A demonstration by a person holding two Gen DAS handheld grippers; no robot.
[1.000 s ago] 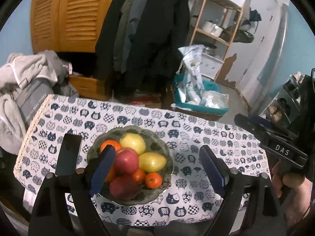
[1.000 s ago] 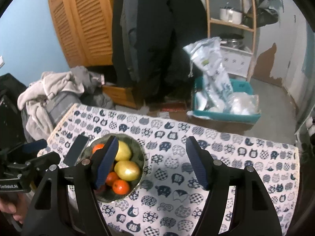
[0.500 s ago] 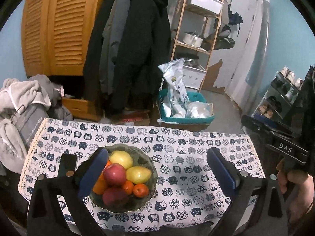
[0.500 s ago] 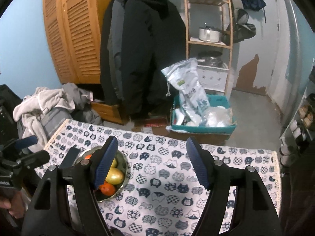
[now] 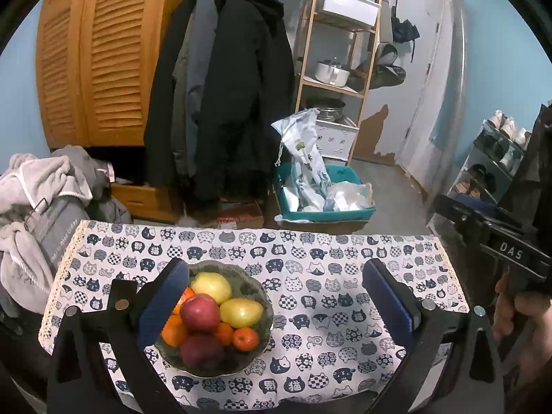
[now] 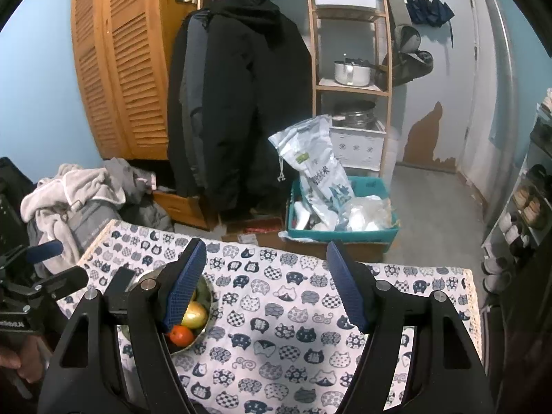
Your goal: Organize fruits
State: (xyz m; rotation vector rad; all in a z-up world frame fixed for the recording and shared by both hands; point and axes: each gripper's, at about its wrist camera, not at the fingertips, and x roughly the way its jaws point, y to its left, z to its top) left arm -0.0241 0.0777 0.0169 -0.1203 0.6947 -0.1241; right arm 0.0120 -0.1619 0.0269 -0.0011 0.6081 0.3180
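A grey-green bowl (image 5: pixel 259 291) on the cat-print tablecloth (image 5: pixel 327 262) holds red apples (image 5: pixel 199 312), yellow pears (image 5: pixel 240 311) and several small oranges (image 5: pixel 245 338). My left gripper (image 5: pixel 276 305) is open and empty, raised above the table, with its left finger over the bowl's left side. My right gripper (image 6: pixel 265 284) is open and empty, high over the cloth (image 6: pixel 293 310). The bowl (image 6: pixel 207 295) shows partly behind its left finger, with a pear (image 6: pixel 195 314) and an orange (image 6: pixel 181 335) visible.
A dark phone (image 5: pixel 119 296) lies left of the bowl. Beyond the table's far edge stand a teal bin with bags (image 5: pixel 324 200), hanging black coats (image 5: pixel 238 96), a wooden shelf (image 5: pixel 339 69) and a laundry pile (image 5: pixel 41 200). The right gripper's handle (image 5: pixel 496 241) is at the right edge.
Both grippers have lifted up and pulled back from the table, so the bowl and cloth look smaller and lower. Both stay open and empty.
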